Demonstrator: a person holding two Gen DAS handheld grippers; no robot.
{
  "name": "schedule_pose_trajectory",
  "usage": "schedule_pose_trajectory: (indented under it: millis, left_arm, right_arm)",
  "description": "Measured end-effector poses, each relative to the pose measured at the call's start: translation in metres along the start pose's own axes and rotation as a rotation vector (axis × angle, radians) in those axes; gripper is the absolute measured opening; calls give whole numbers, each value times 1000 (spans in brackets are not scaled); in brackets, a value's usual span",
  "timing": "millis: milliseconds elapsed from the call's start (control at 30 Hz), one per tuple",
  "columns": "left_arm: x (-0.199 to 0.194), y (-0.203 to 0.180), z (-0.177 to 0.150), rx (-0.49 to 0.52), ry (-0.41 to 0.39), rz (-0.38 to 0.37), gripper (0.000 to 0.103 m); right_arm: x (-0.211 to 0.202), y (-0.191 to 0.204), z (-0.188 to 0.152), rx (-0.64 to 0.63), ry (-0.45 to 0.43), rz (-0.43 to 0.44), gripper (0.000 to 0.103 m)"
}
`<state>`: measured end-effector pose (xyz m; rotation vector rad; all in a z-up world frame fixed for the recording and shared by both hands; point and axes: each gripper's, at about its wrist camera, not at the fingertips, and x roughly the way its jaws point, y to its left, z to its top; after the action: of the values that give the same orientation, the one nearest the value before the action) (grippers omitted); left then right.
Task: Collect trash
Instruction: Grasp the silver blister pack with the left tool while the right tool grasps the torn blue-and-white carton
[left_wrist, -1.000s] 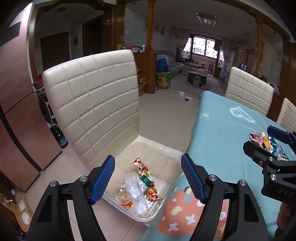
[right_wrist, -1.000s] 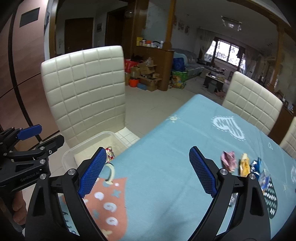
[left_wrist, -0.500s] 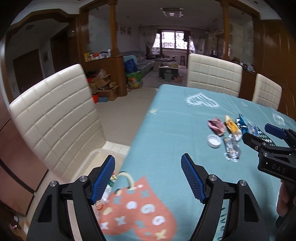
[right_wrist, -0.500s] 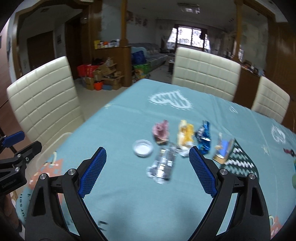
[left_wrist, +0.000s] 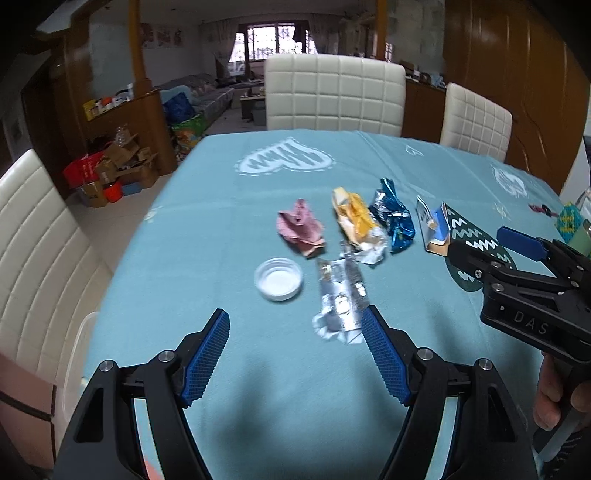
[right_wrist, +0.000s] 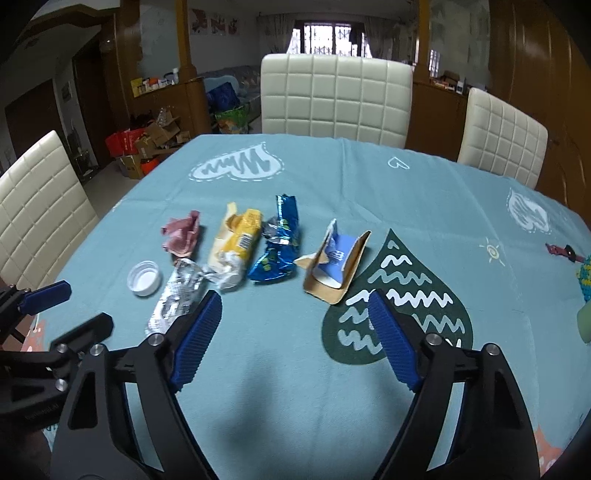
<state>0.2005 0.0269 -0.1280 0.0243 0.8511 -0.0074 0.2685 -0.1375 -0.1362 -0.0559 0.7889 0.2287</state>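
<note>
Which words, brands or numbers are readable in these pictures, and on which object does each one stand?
"DAS": on the black body of the right gripper; further letters are cut off.
Yellow wrapper: barcode and print, too blurred to read.
Blue wrapper: print too blurred.
Torn blue carton: white marks, unreadable.
Left gripper: faint lettering, unreadable.

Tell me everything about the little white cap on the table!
The white cap is a small round lid, plastic by the look of it, lying open side up so you can see its shallow rim and flat pale inside. It sits on the blue tablecloth, at the left end of the row of rubbish. The crumpled pink wrapper lies just behind it and the shiny silver wrapper beside it, to the right. Nothing seems to touch the cap but the cloth, and no hand-held gripper holds it.
</note>
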Motion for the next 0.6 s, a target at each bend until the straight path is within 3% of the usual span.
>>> schedule_pose_trajectory:
  millis: [200, 300, 367, 500, 600]
  left_arm:
    - [34, -22, 12, 53, 36, -2, 72]
    - [46, -23, 14, 50, 60, -8, 71]
    - [51, -23, 14, 53, 68, -9, 67]
    - [58, -27, 13, 74, 56, 9, 55]
    - [62, -28, 12, 77, 77, -21, 41]
  right_arm:
    - [21, 1, 7, -9, 18, 43, 69]
    - [29, 3, 9, -24, 3, 0, 69]
    - [37, -1, 11, -16, 5, -41, 70]
    - [59, -19, 15, 61, 62, -35, 70]
    - [72, -26, 13, 85, 101, -41, 67]
